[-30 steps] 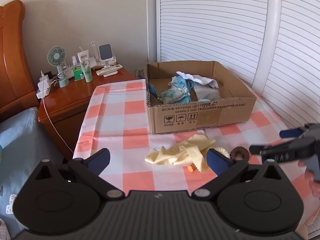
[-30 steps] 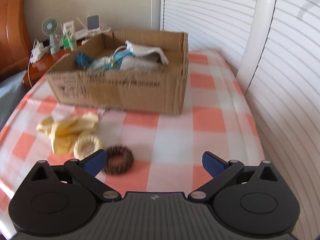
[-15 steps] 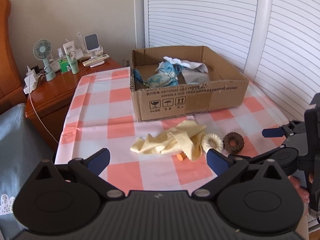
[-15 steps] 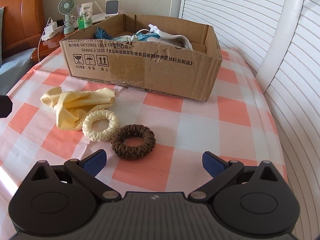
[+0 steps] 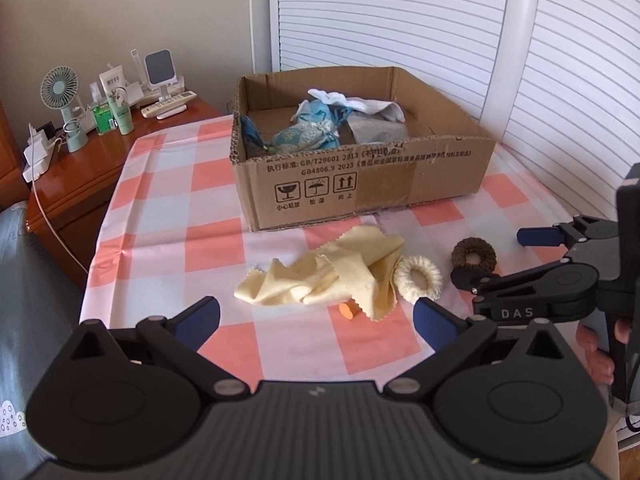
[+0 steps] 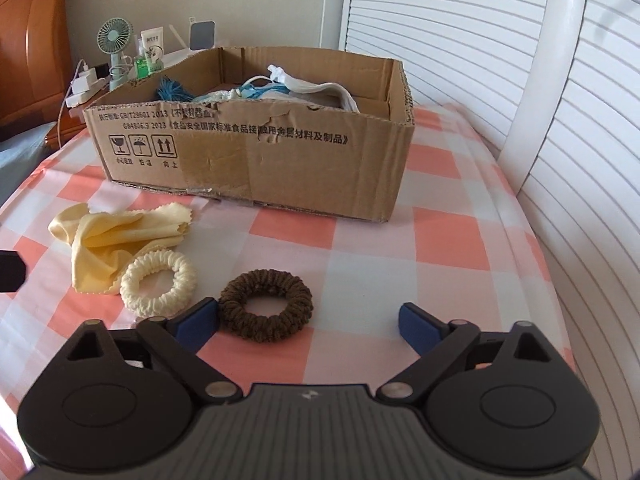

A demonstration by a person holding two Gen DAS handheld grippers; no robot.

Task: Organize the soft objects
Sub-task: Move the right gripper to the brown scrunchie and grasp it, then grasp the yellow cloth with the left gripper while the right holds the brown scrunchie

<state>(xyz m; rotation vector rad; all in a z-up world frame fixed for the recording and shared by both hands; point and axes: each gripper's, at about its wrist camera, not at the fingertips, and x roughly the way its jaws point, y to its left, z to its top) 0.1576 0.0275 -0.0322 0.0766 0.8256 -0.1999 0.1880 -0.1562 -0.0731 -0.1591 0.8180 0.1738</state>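
On the pink-checked tablecloth lie a crumpled yellow cloth (image 5: 332, 276) (image 6: 116, 236), a cream scrunchie (image 5: 418, 278) (image 6: 136, 292) and a brown scrunchie (image 5: 474, 255) (image 6: 296, 300). A small orange piece (image 5: 347, 311) peeks out from under the cloth. Behind them stands a cardboard box (image 5: 360, 184) (image 6: 256, 152) holding blue and white soft items. My left gripper (image 5: 316, 320) is open and holds nothing, just short of the cloth. My right gripper (image 6: 308, 324) (image 5: 500, 258) straddles the brown scrunchie. Its jaws are closing and the pads are clear of the scrunchie.
A wooden nightstand (image 5: 92, 160) at the left rear carries a small fan (image 5: 64, 104), bottles, a remote and a charger with a cable. White louvred doors (image 5: 580, 80) rise along the right table edge. A hand (image 5: 600, 344) grips the right tool. Grey bedding (image 5: 24, 280) lies at the left.
Both grippers have sunk toward the table and come closer to the items. The right gripper now has the brown scrunchie between its fingers, and its jaws have narrowed a little.
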